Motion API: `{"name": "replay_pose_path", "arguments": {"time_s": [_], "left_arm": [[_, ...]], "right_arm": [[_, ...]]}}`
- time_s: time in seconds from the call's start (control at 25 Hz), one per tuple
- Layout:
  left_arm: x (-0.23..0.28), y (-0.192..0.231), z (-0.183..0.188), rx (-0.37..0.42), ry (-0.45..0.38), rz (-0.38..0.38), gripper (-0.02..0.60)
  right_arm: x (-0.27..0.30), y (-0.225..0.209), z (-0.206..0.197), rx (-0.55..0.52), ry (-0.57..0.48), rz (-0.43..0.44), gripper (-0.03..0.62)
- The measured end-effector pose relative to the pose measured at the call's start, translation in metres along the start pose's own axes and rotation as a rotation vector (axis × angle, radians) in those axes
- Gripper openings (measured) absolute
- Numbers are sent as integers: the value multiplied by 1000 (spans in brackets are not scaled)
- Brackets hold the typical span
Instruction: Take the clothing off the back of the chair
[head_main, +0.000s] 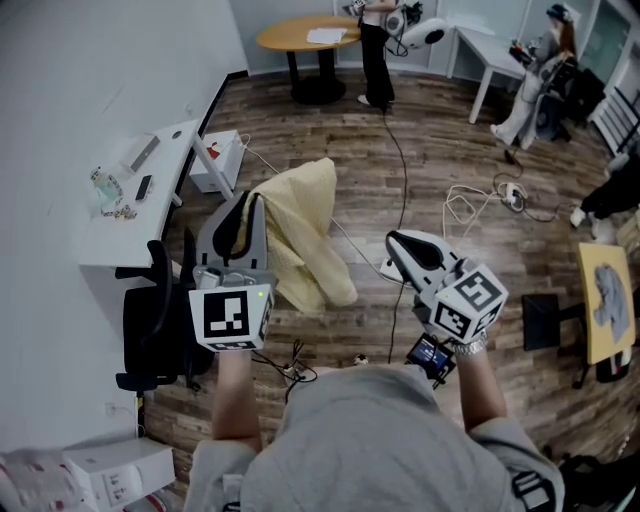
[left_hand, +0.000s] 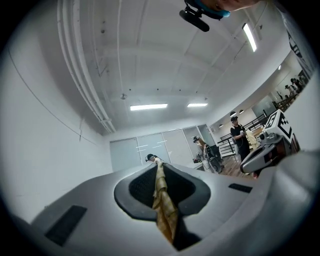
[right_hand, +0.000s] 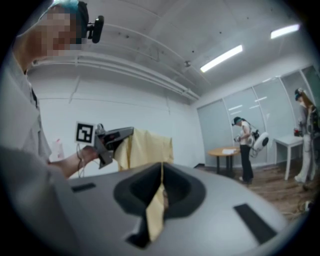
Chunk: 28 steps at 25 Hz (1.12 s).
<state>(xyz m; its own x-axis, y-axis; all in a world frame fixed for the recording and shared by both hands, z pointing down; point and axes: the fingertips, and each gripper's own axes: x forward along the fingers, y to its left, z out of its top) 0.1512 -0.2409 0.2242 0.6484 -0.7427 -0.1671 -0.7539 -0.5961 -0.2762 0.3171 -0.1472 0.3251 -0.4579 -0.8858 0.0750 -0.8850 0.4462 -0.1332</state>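
A pale yellow piece of clothing (head_main: 300, 225) hangs in the air over the wooden floor, just right of the black office chair (head_main: 150, 320). My left gripper (head_main: 243, 203) is shut on its upper edge, and a bunched strip of the fabric (left_hand: 162, 200) sits pinched between the jaws in the left gripper view. My right gripper (head_main: 393, 241) is to the right of the cloth. In the right gripper view a thin fold of yellow fabric (right_hand: 157, 210) is clamped between its jaws. Beyond that fold, the rest of the clothing (right_hand: 145, 147) hangs from the left gripper (right_hand: 112, 140).
A white desk (head_main: 150, 200) with small items stands along the left wall behind the chair. Cables (head_main: 470, 200) run across the floor. A round wooden table (head_main: 290, 40), a white table (head_main: 490, 45) and several people are at the far end. A white box (head_main: 110, 470) lies at lower left.
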Motion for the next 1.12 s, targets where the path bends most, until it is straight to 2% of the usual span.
{"name": "replay_pose_path", "arguments": {"time_s": [0.32,0.56,0.84,1.12], "left_arm": [[16,-44,-5,-52,-2,-72,63],[23,-76,-24,-63,36,-118,63],[17,-94,-44,-91,66,-165,63],[8,-105,-66,-120,107,-175,63]], "right_arm": [[-24,-18,-6,14,9,-48,35],[-40,-32,-17,42,17,-84,35],[-46,-40,-29,78,27,-104,35],[-45,-44,-41,115,33,-105,34]]}}
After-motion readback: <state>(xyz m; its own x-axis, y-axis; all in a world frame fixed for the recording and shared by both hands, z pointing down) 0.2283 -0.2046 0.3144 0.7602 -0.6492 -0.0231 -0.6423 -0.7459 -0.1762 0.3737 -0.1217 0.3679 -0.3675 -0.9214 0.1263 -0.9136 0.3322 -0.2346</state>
